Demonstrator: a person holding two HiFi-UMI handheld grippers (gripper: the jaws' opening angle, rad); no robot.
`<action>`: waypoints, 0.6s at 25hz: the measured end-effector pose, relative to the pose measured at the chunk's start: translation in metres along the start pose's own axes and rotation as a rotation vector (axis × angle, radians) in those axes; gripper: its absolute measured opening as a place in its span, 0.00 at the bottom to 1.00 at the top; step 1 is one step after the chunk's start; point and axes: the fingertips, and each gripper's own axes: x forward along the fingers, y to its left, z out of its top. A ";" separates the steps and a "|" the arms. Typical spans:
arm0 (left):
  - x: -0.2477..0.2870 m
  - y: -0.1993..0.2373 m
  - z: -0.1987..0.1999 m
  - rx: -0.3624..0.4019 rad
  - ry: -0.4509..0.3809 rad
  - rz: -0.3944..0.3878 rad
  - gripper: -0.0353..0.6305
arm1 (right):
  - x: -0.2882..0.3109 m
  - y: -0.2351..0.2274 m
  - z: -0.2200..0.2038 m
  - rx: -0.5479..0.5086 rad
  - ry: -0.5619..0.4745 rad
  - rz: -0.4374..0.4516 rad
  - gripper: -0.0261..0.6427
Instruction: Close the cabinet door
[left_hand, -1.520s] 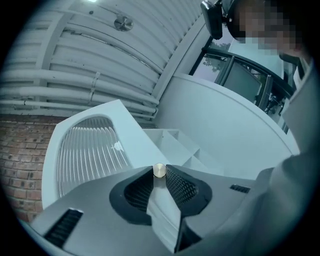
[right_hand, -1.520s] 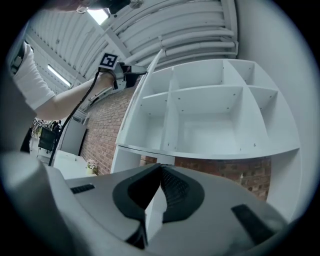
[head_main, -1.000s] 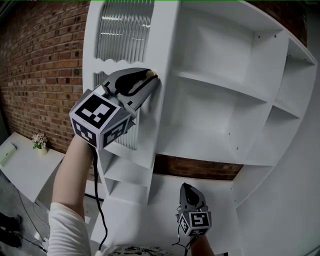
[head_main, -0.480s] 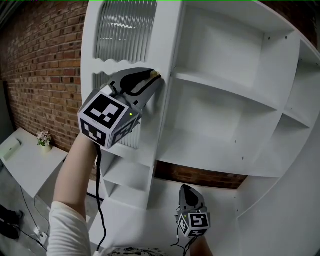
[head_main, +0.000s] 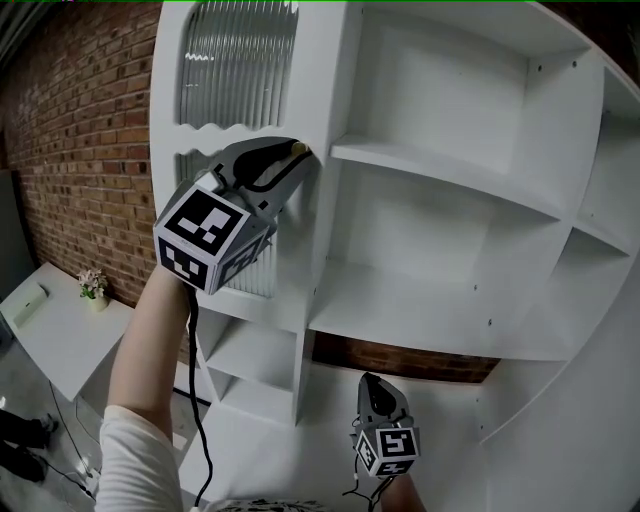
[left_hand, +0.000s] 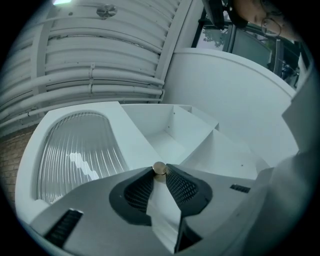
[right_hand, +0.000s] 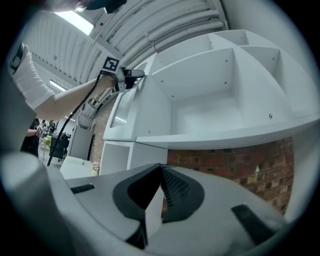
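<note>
Left gripper (left_hand: 159, 172) fingers pinch the small brass knob (left_hand: 159, 168) of the white ribbed-glass cabinet door (head_main: 240, 70), probably light to swing. Right gripper (right_hand: 161, 169) fingers are closed, empty.

White sleeve (head_main: 135, 460), grey left gripper (head_main: 297, 153)

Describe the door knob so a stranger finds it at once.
On the white shelving unit against the brick wall, find the cabinet door with ribbed glass. The door knob is the small round tan stud near its edge, the only tan spot there, pinched by the left gripper.
</note>
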 end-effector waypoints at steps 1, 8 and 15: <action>0.000 0.000 0.001 -0.001 -0.003 -0.002 0.20 | 0.001 -0.002 -0.001 0.003 0.001 0.000 0.05; 0.001 0.002 0.004 -0.009 -0.029 0.013 0.20 | 0.005 0.002 -0.002 0.012 0.008 0.009 0.05; 0.000 0.003 0.003 -0.074 -0.021 0.010 0.20 | -0.009 0.019 0.003 0.016 0.016 0.009 0.05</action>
